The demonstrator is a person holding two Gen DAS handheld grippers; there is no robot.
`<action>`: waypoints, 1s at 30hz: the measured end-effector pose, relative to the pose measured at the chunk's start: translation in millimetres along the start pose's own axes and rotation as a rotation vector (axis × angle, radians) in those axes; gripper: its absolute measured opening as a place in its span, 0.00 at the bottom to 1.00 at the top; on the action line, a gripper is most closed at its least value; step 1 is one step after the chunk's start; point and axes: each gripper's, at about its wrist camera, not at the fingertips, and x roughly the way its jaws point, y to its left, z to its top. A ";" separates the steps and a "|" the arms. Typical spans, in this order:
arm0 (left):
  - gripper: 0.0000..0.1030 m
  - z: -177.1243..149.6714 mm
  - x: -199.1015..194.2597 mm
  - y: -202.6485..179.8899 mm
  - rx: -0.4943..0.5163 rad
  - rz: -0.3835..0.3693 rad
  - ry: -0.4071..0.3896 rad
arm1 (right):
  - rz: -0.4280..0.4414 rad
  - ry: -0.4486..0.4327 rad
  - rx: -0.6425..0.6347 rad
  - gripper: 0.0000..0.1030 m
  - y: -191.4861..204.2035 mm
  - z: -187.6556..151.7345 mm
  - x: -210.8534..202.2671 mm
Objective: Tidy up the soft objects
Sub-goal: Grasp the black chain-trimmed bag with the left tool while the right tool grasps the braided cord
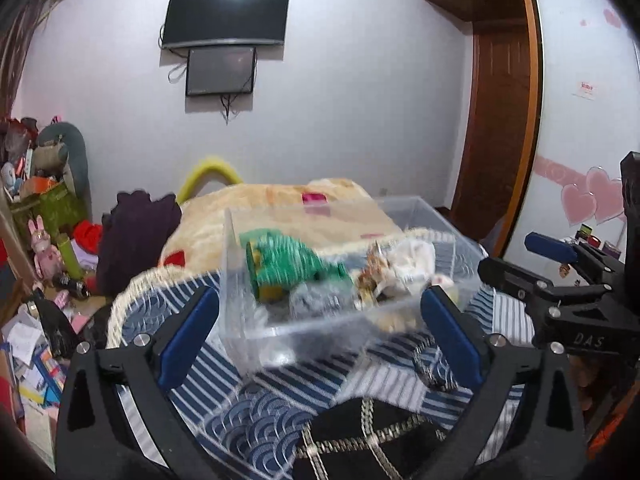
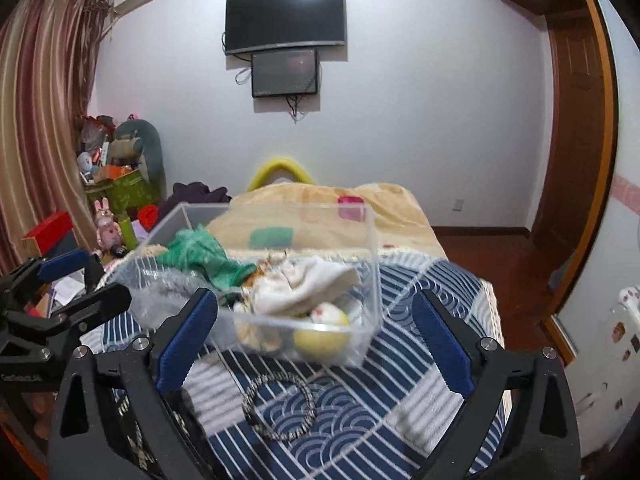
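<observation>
A clear plastic box point(image 1: 256, 320) point(image 2: 372, 264) stands on the blue-and-white patterned bed cover. It holds a green knitted toy point(image 1: 288, 264) point(image 2: 200, 256), a white cloth point(image 1: 412, 260) point(image 2: 304, 284), a brown patterned piece point(image 1: 370, 276) and a yellowish ball point(image 2: 320, 340). My left gripper point(image 1: 320, 328) is open and empty just in front of the box. My right gripper point(image 2: 316, 332) is open and empty, its fingers flanking the box's near corner. A dark braided ring point(image 2: 280, 406) lies on the cover below the box. A black cloth with chain trim point(image 1: 372, 436) lies near the left gripper.
A beige blanket point(image 1: 280, 204) point(image 2: 320, 196) covers the far bed end, with a small pink item point(image 2: 350, 201) on it. Dark purple clothing point(image 1: 136, 232), toys and paper clutter point(image 1: 36, 320) lie left. A wooden door point(image 1: 500, 120) and wardrobe point(image 1: 580, 100) stand right.
</observation>
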 end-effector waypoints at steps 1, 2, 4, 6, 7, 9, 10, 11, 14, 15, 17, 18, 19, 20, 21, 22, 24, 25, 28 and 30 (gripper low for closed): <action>0.99 -4.5 1.9 -1.7 0.004 -0.002 0.019 | 0.004 0.012 0.007 0.95 -1.8 -3.6 1.6; 0.99 -10.0 4.5 -3.7 0.012 -0.001 0.040 | 0.006 0.026 0.016 0.95 -3.5 -8.0 3.9; 0.99 -22.6 9.7 -8.2 0.028 0.011 0.078 | 0.004 0.057 0.026 0.94 -7.1 -17.9 9.5; 0.99 -35.6 16.1 -11.2 0.037 0.019 0.117 | 0.000 0.085 0.027 0.94 -9.0 -26.7 12.0; 0.99 -41.8 20.1 -11.4 0.036 0.022 0.140 | -0.004 0.099 0.024 0.92 -10.0 -31.0 14.2; 0.99 -50.3 27.1 -9.3 0.022 0.016 0.177 | -0.012 0.134 0.017 0.85 -12.3 -40.4 19.4; 0.99 -56.5 32.2 -7.8 -0.001 -0.005 0.206 | 0.000 0.163 0.022 0.79 -13.7 -45.3 25.5; 0.99 -59.3 34.9 -6.4 -0.013 -0.019 0.224 | 0.008 0.184 0.025 0.71 -14.8 -48.4 27.5; 0.99 -71.9 45.9 -5.4 -0.047 -0.055 0.277 | 0.026 0.254 0.025 0.51 -15.1 -58.7 40.5; 0.99 -74.9 48.0 -6.0 -0.050 -0.057 0.285 | 0.034 0.268 0.024 0.47 -14.8 -61.4 43.3; 0.93 -77.2 48.4 -7.2 -0.050 -0.065 0.288 | 0.052 0.291 0.020 0.34 -12.6 -65.0 47.4; 0.83 -77.6 46.0 -8.3 -0.047 -0.082 0.280 | 0.053 0.294 0.015 0.32 -11.1 -65.5 48.2; 0.75 -78.5 45.9 -9.2 -0.043 -0.102 0.286 | 0.052 0.290 0.007 0.29 -8.9 -66.3 47.1; 0.73 -79.2 47.1 -11.1 -0.038 -0.109 0.292 | 0.058 0.289 -0.001 0.27 -6.5 -66.5 46.3; 0.70 -80.7 46.1 -13.6 -0.026 -0.098 0.288 | 0.065 0.291 -0.003 0.21 -5.5 -66.0 45.5; 0.65 -82.4 45.0 -15.8 -0.019 -0.093 0.284 | 0.072 0.293 -0.005 0.15 -4.2 -66.1 45.4; 0.57 -83.7 44.0 -15.3 -0.016 -0.084 0.278 | 0.076 0.294 -0.011 0.10 -2.7 -66.5 44.3; 0.51 -84.1 43.5 -14.1 -0.020 -0.083 0.276 | 0.077 0.291 -0.011 0.09 -2.7 -65.8 43.5; 0.35 -82.2 41.6 -7.2 -0.043 -0.084 0.270 | 0.094 0.279 0.003 0.07 -4.9 -64.1 41.2; 0.27 -80.4 38.5 -4.5 -0.050 -0.079 0.263 | 0.095 0.257 0.005 0.07 -5.4 -62.5 34.5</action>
